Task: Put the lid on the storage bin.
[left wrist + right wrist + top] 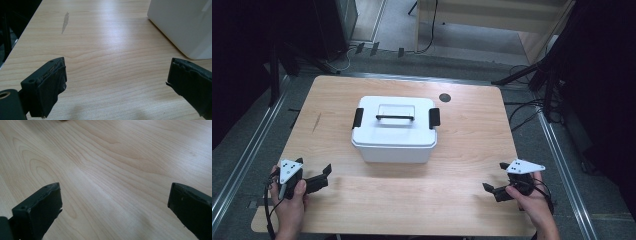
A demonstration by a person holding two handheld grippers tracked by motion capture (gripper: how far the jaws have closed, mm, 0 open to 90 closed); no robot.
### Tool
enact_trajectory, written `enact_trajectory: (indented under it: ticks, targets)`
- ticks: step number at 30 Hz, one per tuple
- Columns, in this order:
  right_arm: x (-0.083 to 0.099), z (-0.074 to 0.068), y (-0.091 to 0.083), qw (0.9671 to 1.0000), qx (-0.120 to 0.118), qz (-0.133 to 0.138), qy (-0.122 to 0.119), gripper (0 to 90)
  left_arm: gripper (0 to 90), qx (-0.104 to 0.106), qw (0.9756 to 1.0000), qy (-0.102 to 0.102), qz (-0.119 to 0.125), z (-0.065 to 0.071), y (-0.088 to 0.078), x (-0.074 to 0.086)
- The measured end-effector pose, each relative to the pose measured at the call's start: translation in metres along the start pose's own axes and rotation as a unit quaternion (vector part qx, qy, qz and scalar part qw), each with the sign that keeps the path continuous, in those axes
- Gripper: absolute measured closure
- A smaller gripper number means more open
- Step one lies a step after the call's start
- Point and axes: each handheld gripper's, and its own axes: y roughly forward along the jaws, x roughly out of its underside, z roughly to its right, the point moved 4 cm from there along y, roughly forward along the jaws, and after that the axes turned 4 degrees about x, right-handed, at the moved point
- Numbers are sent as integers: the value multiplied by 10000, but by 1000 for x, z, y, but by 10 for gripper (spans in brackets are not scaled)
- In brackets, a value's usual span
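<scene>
white box cut off at frame edge

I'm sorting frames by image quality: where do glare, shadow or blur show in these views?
High view: evenly lit table, dark surroundings, the white box slightly washed out. Left gripper view: a pale sheen runs down the wood, soft shadows lie below, and the left gripper jaws look soft at close range. Right gripper view: a mild sheen crosses the grain, and the right gripper jaws are blurred.
</scene>
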Motion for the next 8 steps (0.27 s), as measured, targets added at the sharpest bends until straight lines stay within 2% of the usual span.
enact_trajectory:
  ticks: [8]
  targets:
    - [13, -2, -7, 9990, 112, 348, 250, 0, 29, -5, 10000, 7, 11, 0, 0, 0]
